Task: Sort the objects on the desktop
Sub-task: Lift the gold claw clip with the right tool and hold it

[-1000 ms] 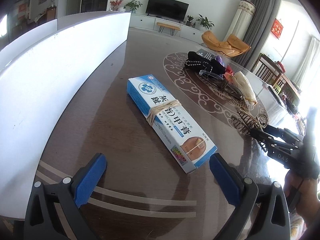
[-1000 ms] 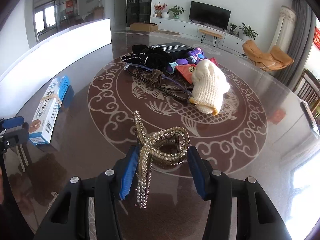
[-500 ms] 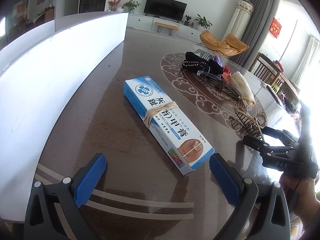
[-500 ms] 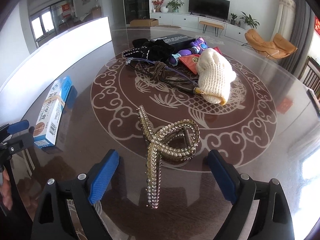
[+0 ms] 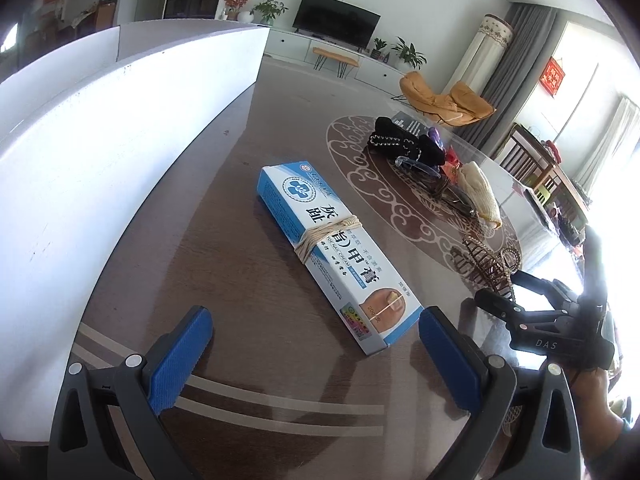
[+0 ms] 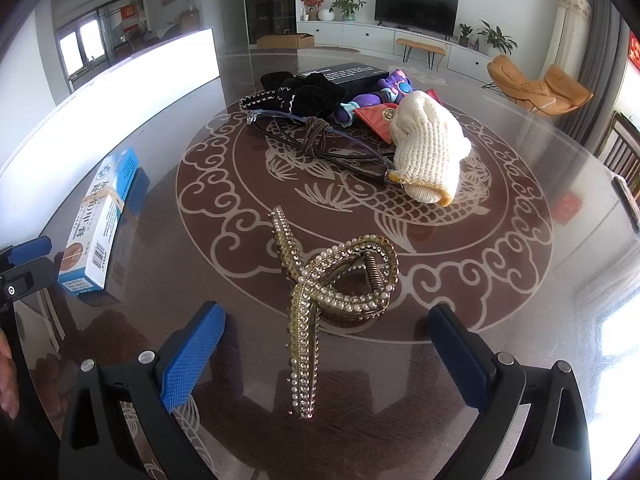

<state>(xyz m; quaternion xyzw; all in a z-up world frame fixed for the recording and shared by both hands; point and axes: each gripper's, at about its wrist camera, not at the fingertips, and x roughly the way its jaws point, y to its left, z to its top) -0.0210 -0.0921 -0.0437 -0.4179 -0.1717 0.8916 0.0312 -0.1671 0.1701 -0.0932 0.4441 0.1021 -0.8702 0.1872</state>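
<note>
A: What is the right gripper (image 6: 326, 354) doing?

B: It is hovering low over the table (image 6: 500, 320) with its blue pads spread wide and gripping nothing. The pearl hair claw (image 6: 334, 284) is lying on the glass between the two fingers, and it is not touching either pad.

A: And the left gripper (image 5: 314, 354)?

B: Its fingers are also standing wide apart and holding nothing. The blue and white cream box (image 5: 340, 256), tied with a rubber band (image 5: 326, 234), is lying flat just in front of it, with its near corner close to the right pad.

A: Where are the other things lying?

B: They are sitting in a pile further back on the round pattern: a cream knitted glove (image 6: 430, 152), a black headband (image 6: 296, 96), a purple toy (image 6: 376, 96), and glasses (image 6: 320, 140). A white board (image 5: 100, 140) is standing along the left edge of the table.
</note>
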